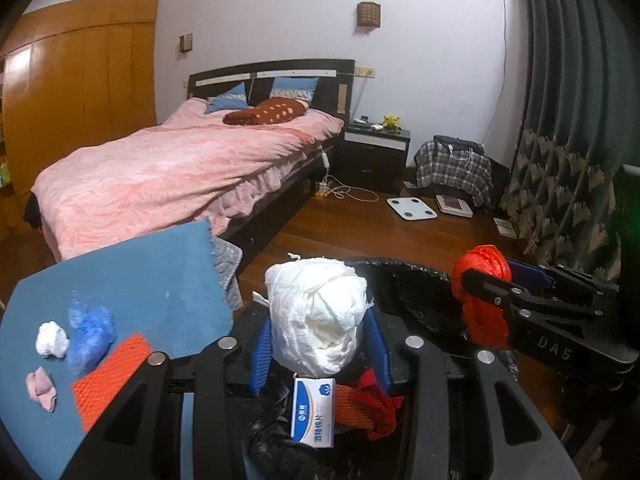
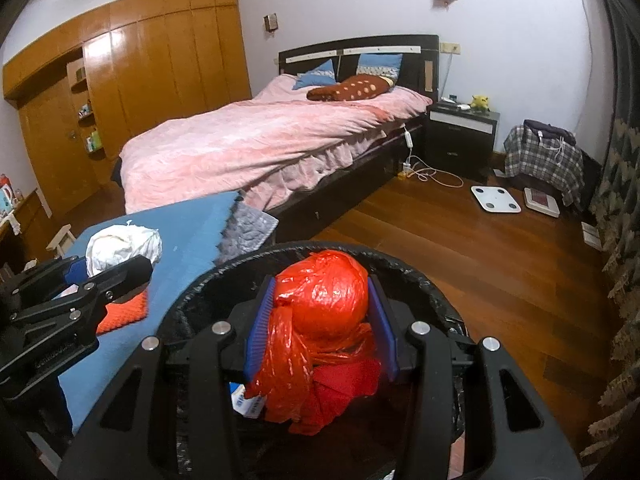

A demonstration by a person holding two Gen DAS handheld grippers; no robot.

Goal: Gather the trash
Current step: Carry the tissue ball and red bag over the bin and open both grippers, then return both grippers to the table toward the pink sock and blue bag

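Note:
My left gripper (image 1: 318, 320) is shut on a large white crumpled wad (image 1: 320, 312) and holds it over the black-lined trash bin (image 1: 404, 280). My right gripper (image 2: 322, 316) is shut on a knotted red plastic bag (image 2: 324, 296) over the same bin (image 2: 420, 276). In the bin lie a small blue-and-white box (image 1: 314, 412) and red net scraps (image 1: 372, 404). On the blue mat (image 1: 152, 280) lie a small white wad (image 1: 52, 340), a blue crumpled piece (image 1: 90, 332), a pink scrap (image 1: 40, 388) and an orange net sheet (image 1: 112, 376).
A bed with a pink cover (image 2: 260, 140) stands behind the mat. A black nightstand (image 2: 460, 136), a white scale (image 2: 496, 199), a plaid-covered seat (image 2: 540, 160) and cables lie on the wooden floor (image 2: 480, 260). Patterned curtains (image 2: 620, 200) hang at right.

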